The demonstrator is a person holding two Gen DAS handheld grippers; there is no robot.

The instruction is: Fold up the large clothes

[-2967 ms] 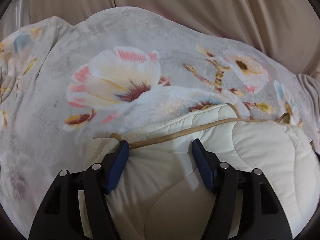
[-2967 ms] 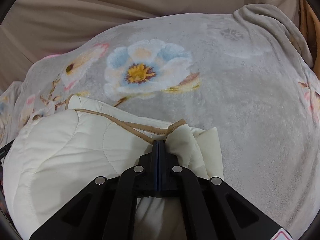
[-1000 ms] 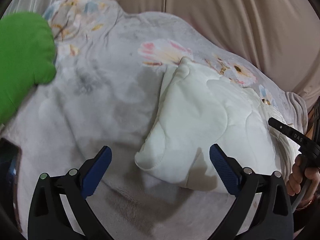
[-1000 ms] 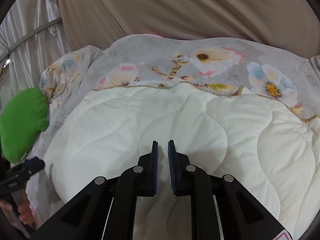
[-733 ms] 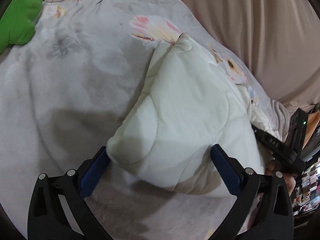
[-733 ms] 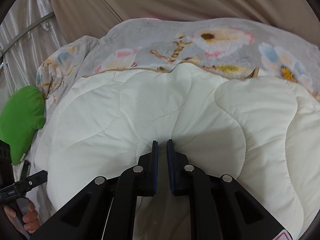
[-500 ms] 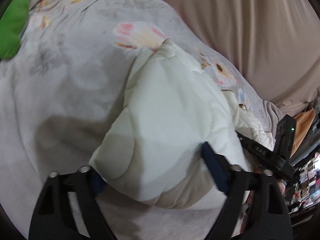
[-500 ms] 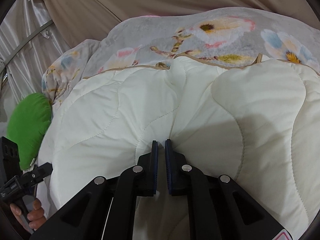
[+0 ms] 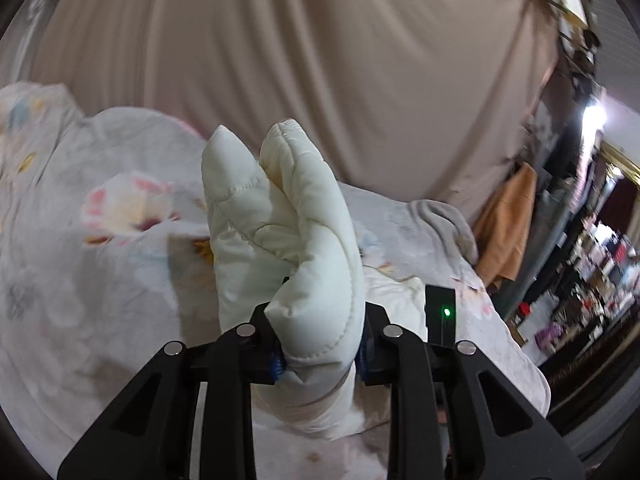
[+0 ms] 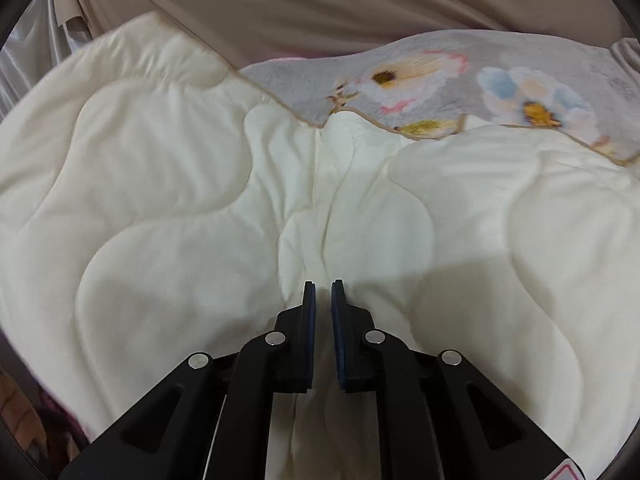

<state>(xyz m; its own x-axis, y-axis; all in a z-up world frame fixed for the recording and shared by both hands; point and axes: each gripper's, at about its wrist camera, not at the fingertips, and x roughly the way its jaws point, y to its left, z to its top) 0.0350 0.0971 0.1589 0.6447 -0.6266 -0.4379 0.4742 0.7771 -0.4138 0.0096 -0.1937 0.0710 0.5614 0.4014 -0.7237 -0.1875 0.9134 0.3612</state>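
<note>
Clamping my left gripper (image 9: 319,354), jaws just closed down, on a bunched fold of the cream quilted garment (image 9: 304,248), which sticks up between the pads above the floral blanket (image 9: 80,260). My right gripper (image 10: 323,316) is nearly closed, a thin wrinkle of the same garment (image 10: 200,208) pinched in the narrow gap. Garment spreads over the blanket (image 10: 520,76); beige drape (image 9: 320,60) behind.

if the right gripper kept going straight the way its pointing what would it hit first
Most likely the cream quilt itself: the right gripper is already nipping a fold of it, and more quilt bunches straight ahead. The floral blanket lies beyond that. Depth is hard to judge here.
</note>
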